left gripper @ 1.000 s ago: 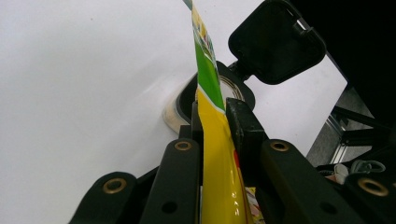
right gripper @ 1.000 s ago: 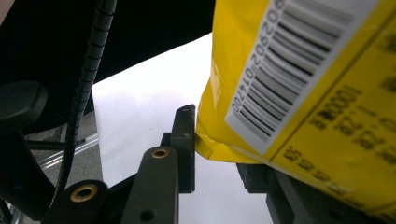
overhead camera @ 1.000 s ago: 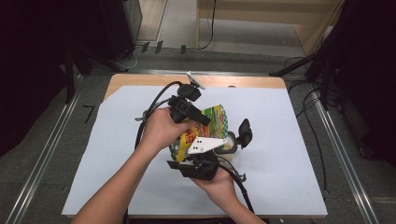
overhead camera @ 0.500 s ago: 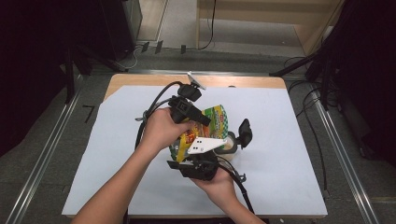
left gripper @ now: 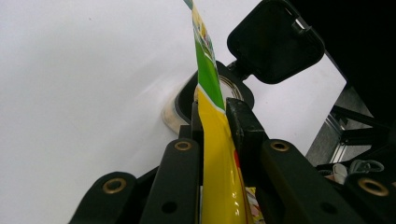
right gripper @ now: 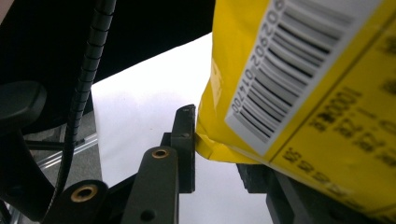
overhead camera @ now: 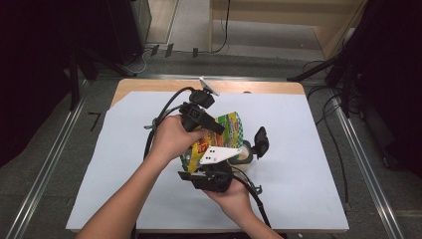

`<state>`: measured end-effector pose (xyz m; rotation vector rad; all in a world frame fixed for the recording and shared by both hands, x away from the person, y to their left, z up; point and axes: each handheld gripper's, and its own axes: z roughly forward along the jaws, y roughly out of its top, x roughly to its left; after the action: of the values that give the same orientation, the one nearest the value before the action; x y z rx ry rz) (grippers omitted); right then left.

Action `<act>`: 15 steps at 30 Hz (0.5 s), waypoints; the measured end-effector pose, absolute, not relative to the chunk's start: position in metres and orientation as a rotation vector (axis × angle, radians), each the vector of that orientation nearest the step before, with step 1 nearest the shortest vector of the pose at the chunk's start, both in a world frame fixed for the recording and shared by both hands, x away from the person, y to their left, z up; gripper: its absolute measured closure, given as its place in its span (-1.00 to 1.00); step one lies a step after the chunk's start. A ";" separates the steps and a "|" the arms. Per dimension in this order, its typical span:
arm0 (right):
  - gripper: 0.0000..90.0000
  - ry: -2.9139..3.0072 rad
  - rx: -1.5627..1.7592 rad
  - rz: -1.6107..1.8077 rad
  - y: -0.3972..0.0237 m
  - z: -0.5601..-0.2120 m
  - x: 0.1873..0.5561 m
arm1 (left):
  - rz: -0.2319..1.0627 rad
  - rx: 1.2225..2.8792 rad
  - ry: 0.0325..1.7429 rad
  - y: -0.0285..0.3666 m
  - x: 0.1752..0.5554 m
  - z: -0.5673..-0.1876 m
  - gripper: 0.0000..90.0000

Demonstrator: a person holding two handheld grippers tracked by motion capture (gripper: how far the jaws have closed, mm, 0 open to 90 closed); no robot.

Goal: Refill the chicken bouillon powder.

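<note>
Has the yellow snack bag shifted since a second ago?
No. The yellow snack bag sits at the same spot against the table's wooden edge, between left gripper and right gripper.

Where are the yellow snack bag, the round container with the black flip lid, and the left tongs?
snack bag (left gripper: 215, 154), left gripper view, yellow edge.
container (left gripper: 173, 114), left gripper view, rim.
left tongs (left gripper: 215, 116), left gripper view, between the tips.

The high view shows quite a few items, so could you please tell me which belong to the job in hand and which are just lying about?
In the job:
yellow-green snack bag
left gripper, clamped on the bag
right gripper, on the bag's corner
open-lidded container

Lying about:
white sheet
wooden table
</note>
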<state>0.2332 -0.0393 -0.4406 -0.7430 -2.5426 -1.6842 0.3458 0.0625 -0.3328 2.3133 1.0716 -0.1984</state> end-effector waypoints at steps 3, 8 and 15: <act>0.61 -2.550 -0.734 -1.684 -0.039 -0.441 0.233 | -0.205 2.308 1.073 0.064 0.346 -0.333 0.83; 0.61 -2.541 -0.746 -1.682 -0.040 -0.440 0.234 | -0.210 2.303 1.072 0.062 0.346 -0.332 0.83; 0.62 -2.540 -0.758 -1.688 -0.041 -0.440 0.233 | -0.205 2.317 1.055 0.057 0.345 -0.332 0.83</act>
<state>0.2331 -0.0415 -0.4402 -0.7576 -2.5397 -1.6880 0.3453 0.0569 -0.3316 2.3168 1.0545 -0.2053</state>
